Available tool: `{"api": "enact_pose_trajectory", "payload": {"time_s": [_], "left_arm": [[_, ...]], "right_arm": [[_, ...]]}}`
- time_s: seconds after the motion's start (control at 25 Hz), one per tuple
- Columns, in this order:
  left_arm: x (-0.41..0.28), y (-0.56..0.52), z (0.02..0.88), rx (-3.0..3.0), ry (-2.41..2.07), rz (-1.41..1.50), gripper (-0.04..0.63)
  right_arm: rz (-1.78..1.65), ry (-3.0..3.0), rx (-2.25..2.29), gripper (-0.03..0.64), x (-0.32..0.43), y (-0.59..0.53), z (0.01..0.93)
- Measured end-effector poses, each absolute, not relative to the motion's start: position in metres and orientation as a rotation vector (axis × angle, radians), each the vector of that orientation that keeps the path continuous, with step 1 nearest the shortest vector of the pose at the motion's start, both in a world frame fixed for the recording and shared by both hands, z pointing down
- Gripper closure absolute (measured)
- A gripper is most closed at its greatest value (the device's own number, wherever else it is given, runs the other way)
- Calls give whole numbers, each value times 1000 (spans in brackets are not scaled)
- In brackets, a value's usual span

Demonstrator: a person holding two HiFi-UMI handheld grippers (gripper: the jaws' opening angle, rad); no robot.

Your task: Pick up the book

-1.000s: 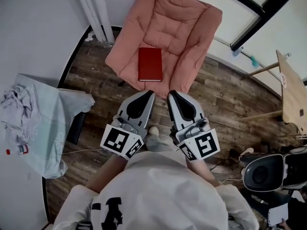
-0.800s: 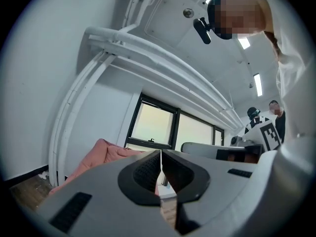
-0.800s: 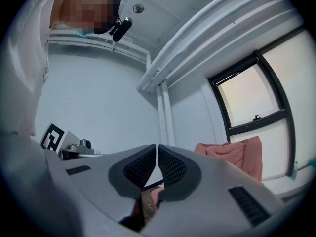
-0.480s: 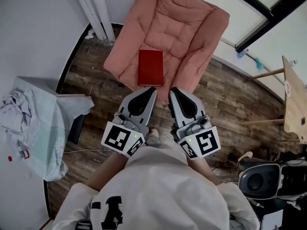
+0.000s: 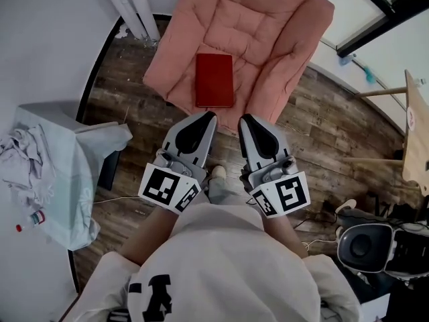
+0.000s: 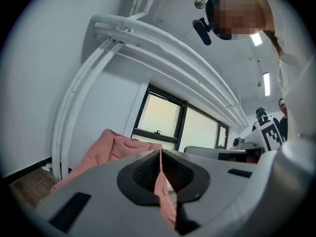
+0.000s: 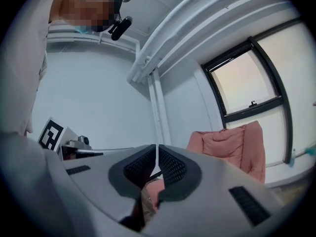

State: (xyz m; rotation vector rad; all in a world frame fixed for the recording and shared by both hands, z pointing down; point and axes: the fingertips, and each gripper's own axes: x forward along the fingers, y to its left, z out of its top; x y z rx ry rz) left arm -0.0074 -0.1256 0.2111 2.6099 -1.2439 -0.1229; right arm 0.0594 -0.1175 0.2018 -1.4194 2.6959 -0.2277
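A pink padded chair (image 5: pixel 248 39) is standing on the dark wooden plank floor (image 5: pixel 322 133), its back leaning toward the black-framed window (image 5: pixel 375 12). Two white pipes (image 5: pixel 131 9) are running up the wall just left of the chair. At the left, a pale sheet (image 5: pixel 67 180) is covering a low piece of furniture and hanging over its edge. A crumpled white cloth (image 5: pixel 23 163) is lying on the sheet, and a small red-capped bottle (image 5: pixel 30 221) is lying near it. A thin white cable (image 5: pixel 114 198) is trailing across the floor beside the sheet. A wooden table (image 5: pixel 419 133) is showing at the right edge. A round black-and-white device (image 5: pixel 365 243) is sitting on the floor at the lower right.
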Motion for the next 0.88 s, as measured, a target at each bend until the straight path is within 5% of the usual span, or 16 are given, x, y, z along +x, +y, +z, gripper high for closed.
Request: {"api": "enact_pose_trajectory", "payload": {"time_s": [0.68,0.8,0.88], "left_arm": [[-13,-159,259,2535,-1313,-58,584],[-18,-168,274,2512,-1315,-44,554],[-23,-177,287,2491,-1315,-27,520]], "right_arm": [[-312,2753,-1413,580,71,-153,250],[-356,2761,-1420,453,71,-163,267],[-384,2768,-1430,449,68,-172,281]]}}
